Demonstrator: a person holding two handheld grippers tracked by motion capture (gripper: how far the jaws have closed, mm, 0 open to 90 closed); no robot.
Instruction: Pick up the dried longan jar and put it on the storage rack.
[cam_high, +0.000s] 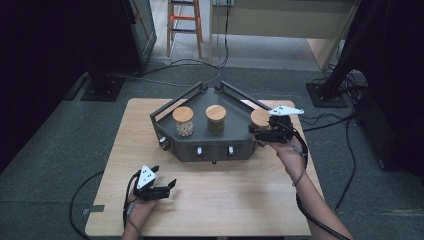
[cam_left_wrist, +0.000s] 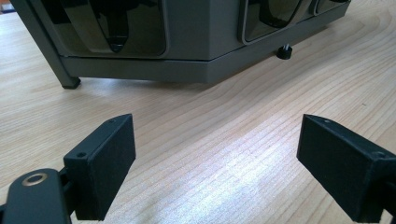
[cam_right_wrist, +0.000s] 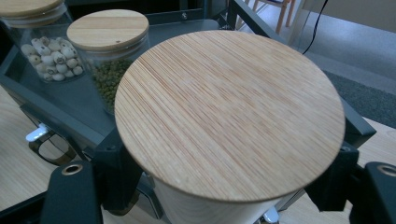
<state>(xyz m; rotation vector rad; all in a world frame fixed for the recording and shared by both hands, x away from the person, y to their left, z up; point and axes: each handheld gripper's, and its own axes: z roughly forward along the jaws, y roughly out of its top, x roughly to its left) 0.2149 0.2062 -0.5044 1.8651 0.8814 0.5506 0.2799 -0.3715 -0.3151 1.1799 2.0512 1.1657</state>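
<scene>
We hold the right gripper (cam_high: 261, 132) clamped on the wooden-lidded jar (cam_high: 260, 118) at the right end of the grey rack (cam_high: 210, 150). Our left gripper (cam_high: 165, 189) rests near the table's (cam_high: 225, 200) near-left edge, jaws spread wide and holding nothing.

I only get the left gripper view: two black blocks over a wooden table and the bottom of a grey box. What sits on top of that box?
Observer: Three jars with wooden lids stand on the grey rack.
Operator: What is in them?
Observer: The left jar holds pale round seeds; the middle jar holds small green beans.
Operator: And the third?
Observer: The right tool is closed on the right jar, below its wide bamboo lid.
Operator: And my own tool?
Observer: The left tool is open near the table's front edge, apart from the rack.
</scene>
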